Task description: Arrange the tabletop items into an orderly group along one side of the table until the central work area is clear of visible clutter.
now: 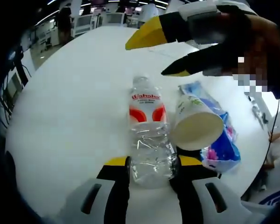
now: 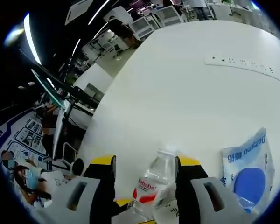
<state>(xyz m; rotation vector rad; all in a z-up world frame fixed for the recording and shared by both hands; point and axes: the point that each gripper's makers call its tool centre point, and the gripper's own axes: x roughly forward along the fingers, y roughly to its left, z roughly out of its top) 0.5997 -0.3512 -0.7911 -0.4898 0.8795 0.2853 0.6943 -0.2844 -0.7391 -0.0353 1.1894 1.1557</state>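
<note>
In the left gripper view, the left gripper (image 1: 151, 163) has its 2 jaws on both sides of the lower body of a clear water bottle (image 1: 149, 135), which lies on the white table (image 1: 74, 107); the jaws seem to pinch it, probably so it can be carried or slid to the side. Just beside the bottle lies a paper cup (image 1: 196, 123), resting on a blue and white packet (image 1: 221, 149), so these 3 things already form a small group. The right gripper (image 1: 172, 53) hangs above them with its jaws spread and holds nothing. In the right gripper view, the bottle shows between that gripper's own jaws (apparently below them, not gripped). A white power strip (image 2: 242, 65) lies well apart on the table.
</note>
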